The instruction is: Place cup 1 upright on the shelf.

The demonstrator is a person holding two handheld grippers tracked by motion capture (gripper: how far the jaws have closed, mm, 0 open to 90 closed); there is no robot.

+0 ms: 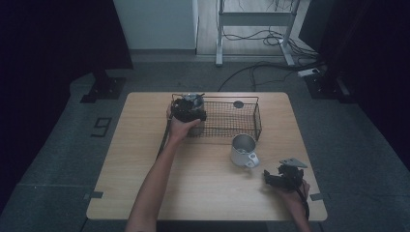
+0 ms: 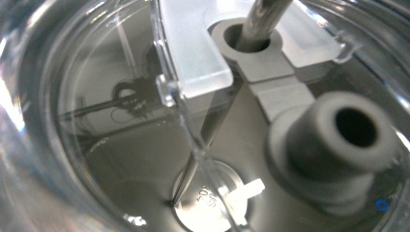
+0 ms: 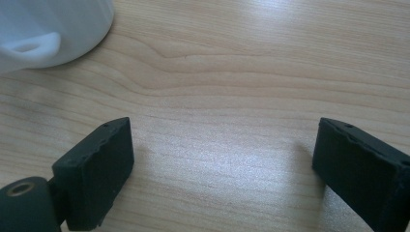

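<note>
Clear plastic and grey rubber crowd my left tongs (image 1: 189,107): their camera looks straight down into a see-through lidded cup (image 2: 203,121), with a grey spout (image 2: 333,150) and a metal straw (image 2: 263,21) poking through the lid. From above, these tongs sit at the left end of the black wire basket (image 1: 241,126), over that cup. I cannot tell from the pictures whether they are pinching it or standing spread, since their jaws are hidden.

My right tongs (image 1: 276,178) rest low near the front right corner of the counter (image 1: 145,159), spread wide with nothing between them but bare wood grain. Just beyond them, up and to the left in their own camera, stands the metal mug (image 1: 243,150), apart from the jaws and outside the basket, near its front edge.

My reading is that the work is loading the basket, or unloading it; I cannot say which. A small dark round piece (image 1: 238,104) lies at the basket's far side. If loading, the cup is nearly placed, and the mug is left for the idle right hand.
</note>
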